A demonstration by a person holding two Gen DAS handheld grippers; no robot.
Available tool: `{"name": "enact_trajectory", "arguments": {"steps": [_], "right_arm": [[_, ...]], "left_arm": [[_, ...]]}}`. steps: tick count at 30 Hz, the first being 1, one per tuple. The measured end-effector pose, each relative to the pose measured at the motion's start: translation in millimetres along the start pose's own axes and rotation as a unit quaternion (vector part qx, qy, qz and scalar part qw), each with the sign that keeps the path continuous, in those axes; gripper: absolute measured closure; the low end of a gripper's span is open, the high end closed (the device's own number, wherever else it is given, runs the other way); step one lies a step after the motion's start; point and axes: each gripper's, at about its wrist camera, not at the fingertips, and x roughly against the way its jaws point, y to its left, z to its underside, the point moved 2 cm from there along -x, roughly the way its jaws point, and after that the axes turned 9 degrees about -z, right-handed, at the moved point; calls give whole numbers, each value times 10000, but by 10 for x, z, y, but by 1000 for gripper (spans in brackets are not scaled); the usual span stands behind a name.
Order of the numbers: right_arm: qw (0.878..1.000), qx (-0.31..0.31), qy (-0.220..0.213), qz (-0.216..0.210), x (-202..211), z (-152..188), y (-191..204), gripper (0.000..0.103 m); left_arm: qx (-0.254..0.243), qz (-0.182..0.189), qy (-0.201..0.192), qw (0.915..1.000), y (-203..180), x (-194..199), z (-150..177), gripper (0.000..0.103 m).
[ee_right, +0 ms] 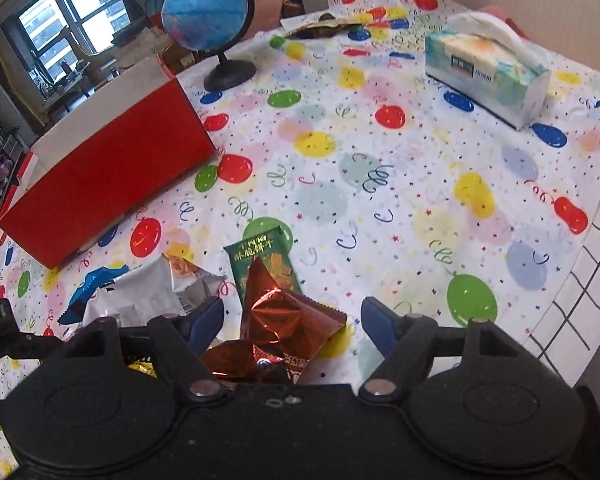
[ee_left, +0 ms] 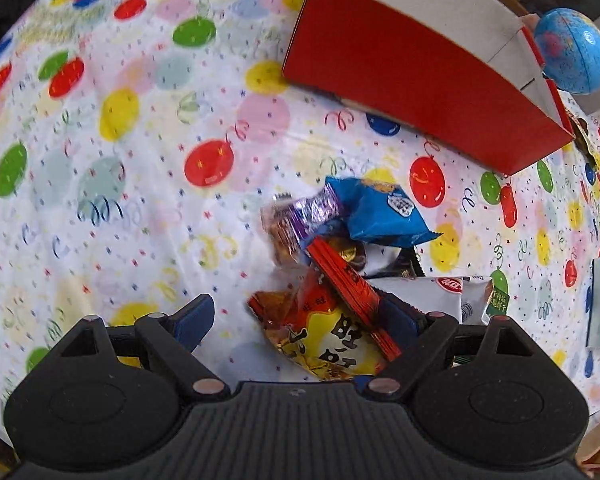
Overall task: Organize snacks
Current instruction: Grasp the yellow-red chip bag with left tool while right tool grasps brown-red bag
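A pile of snack packets lies on the balloon-print tablecloth. In the left wrist view it holds a blue packet, a purple one, a red strip packet, a yellow-red packet and a white one. My left gripper is open above the yellow-red packet. In the right wrist view my right gripper is open over a shiny red packet, with a green packet and a white packet beyond. The open red box stands behind the pile; it also shows in the right wrist view.
A blue globe on a black stand sits beyond the box. A tissue box stands at the far right. An opened wrapper lies at the far edge. The table edge runs down the right side.
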Motion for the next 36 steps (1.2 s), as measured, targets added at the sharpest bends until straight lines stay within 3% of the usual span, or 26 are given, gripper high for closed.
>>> {"name": "enact_trajectory", "arguments": {"steps": [10, 13, 21, 22, 23, 28, 36], "right_arm": [[9993, 4, 345, -174, -139, 90, -21, 28], [9990, -51, 355, -277, -168, 91, -39, 28], [9982, -22, 302, -522, -148, 105, -14, 47], [9982, -25, 276, -524, -138, 108, -15, 60], [9980, -33, 286, -558, -135, 109, -16, 63], [9980, 29, 184, -599, -64, 137, 18, 66], [9981, 216, -110, -572, 200, 159, 133, 68]], "left_arm": [[258, 436, 450, 9977, -5, -184, 44, 13], [256, 604, 518, 9965, -8, -204, 60, 21], [238, 789, 416, 9957, 37, -202, 63, 35], [248, 816, 410, 9955, 54, -201, 68, 35], [254, 830, 390, 9955, 70, -199, 74, 36], [235, 861, 300, 9956, 153, -156, 104, 43], [196, 919, 47, 9956, 337, 53, 158, 43]]}}
